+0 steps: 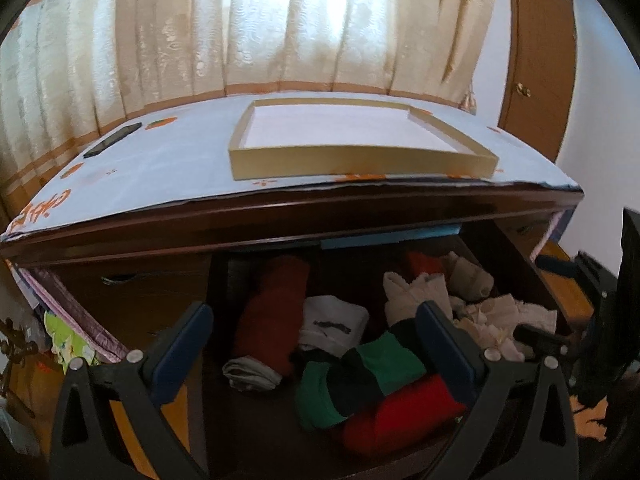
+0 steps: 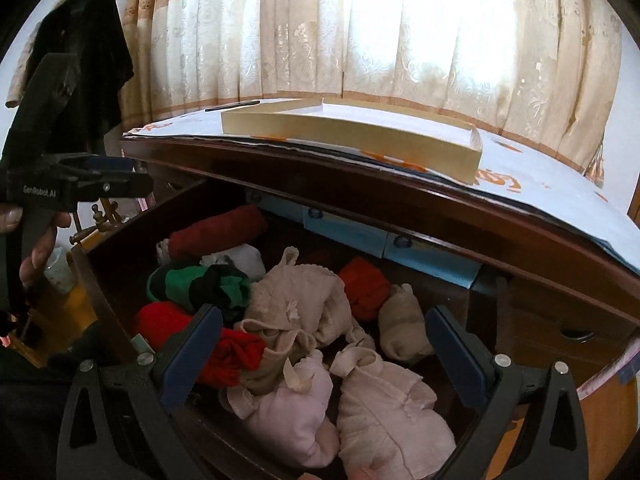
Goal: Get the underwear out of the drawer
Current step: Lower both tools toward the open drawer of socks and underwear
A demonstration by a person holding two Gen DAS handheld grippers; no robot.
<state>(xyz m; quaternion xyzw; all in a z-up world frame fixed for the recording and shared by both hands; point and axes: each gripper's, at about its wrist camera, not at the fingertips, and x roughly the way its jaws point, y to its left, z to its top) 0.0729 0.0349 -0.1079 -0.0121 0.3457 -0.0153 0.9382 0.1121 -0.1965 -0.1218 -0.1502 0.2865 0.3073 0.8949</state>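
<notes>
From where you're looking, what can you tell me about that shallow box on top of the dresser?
The box is a wide, shallow, open tray that looks like cardboard, with low gold-tan walls and a plain white inside. Nothing shows in it. It lies flat on the pale blue printed cloth covering the dresser top, near the front edge, above the open drawer of folded clothes. In the right wrist view it appears again, one corner close to the edge. Curtains hang behind it. Nothing else touches it.

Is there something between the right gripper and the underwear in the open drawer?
Nothing visible. The right gripper is open just above the beige and pink underwear, which lies on top of the pile in the open drawer. The dresser top overhangs only the back part.
</notes>
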